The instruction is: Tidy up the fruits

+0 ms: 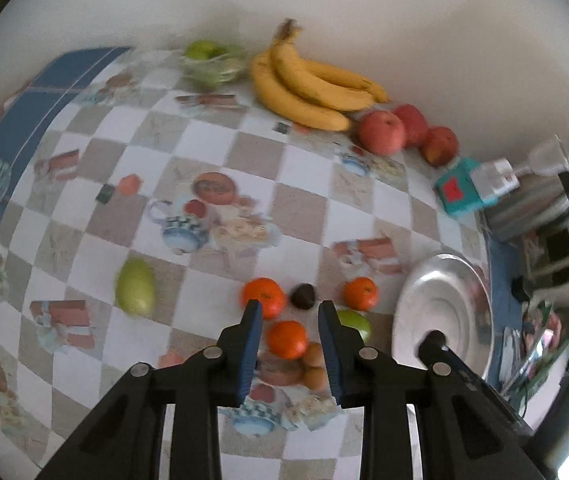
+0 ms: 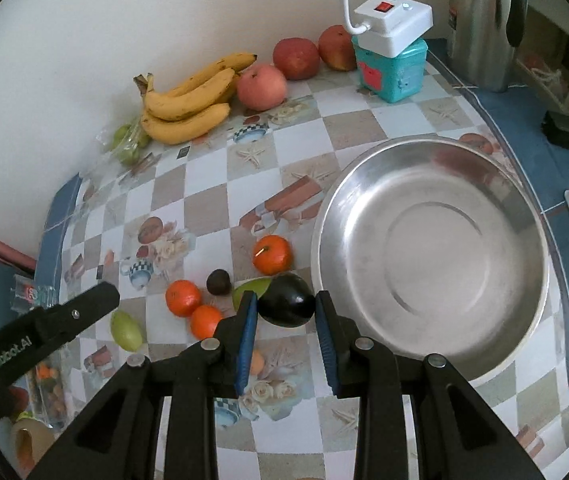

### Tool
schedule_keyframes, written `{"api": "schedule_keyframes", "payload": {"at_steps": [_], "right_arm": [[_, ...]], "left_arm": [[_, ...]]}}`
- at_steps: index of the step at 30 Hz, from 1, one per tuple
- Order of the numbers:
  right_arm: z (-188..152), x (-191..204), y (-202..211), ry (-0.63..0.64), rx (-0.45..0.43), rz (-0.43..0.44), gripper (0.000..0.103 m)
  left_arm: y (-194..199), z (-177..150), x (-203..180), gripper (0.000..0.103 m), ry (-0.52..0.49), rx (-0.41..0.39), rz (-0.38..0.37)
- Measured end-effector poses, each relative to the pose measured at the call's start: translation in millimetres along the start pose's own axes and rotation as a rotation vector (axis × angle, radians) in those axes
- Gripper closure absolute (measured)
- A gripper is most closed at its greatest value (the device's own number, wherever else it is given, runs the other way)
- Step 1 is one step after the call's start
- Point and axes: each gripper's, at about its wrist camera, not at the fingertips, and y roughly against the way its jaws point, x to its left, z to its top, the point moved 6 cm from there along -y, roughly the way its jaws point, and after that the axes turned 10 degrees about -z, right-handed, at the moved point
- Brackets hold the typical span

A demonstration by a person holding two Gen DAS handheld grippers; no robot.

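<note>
**Right tool holds avocado, left tool empty over oranges**

Right tool [image 2: 286, 308]: pads clamped on a dark avocado [image 2: 287, 304], one pad on each side. Avocado sits above the worktop [image 2: 364, 124], just left of the steel bowl [image 2: 428, 248]. Bowl has nothing in it.

Left tool [image 1: 290, 320]: jaws narrow, nothing gripped. In its own view an orange [image 1: 287, 339] shows in the gap between the fingers, but it lies on the worktop below, pads not on it. In the right wrist view the left tool shows as a black arm at lower left, apart from the fruit.

Loose fruit on the worktop, near the bowl:
- three oranges: two side by side left of the avocado, the third [image 2: 271, 254] by the bowl rim
- small dark round fruit [image 2: 219, 281] between them
- green fruit [image 2: 254, 287] partly hidden behind the avocado
- second green fruit [image 2: 125, 330] further left, on its own

Back row along the wall:
- bananas [image 2: 188, 108]
- three apples [image 2: 262, 86] right of the bananas, touching each other
- bag of green fruit [image 2: 126, 142] left of the bananas
- teal box [image 2: 394, 70] with a white switch box [image 2: 394, 20] on top, right of the apples
- steel kettle [image 2: 480, 24] in the far right corner
</note>
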Motion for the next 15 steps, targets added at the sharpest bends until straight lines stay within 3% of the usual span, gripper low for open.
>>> {"api": "schedule_keyframes", "payload": {"at_steps": [6, 9, 12, 15], "right_arm": [[3.2, 9.5, -12.9, 0.031, 0.026, -0.008, 0.073], [-1.6, 16.0, -17.8, 0.063, 0.044, -0.019, 0.073], [-7.7, 19.0, -22.3, 0.083, 0.057, -0.029, 0.073], [-11.3, 20.1, -26.7, 0.110, 0.067, -0.054, 0.073]], "left_arm": [[1.0, 6.2, 70.3, 0.072, 0.141, -0.006, 0.002], [9.4, 8.3, 117.1, 0.072, 0.236, -0.022, 0.055], [18.6, 16.9, 156.0, 0.069, 0.233, -0.038, 0.100], [35.3, 34.7, 196.2, 0.061, 0.197, -0.064, 0.215]]}}
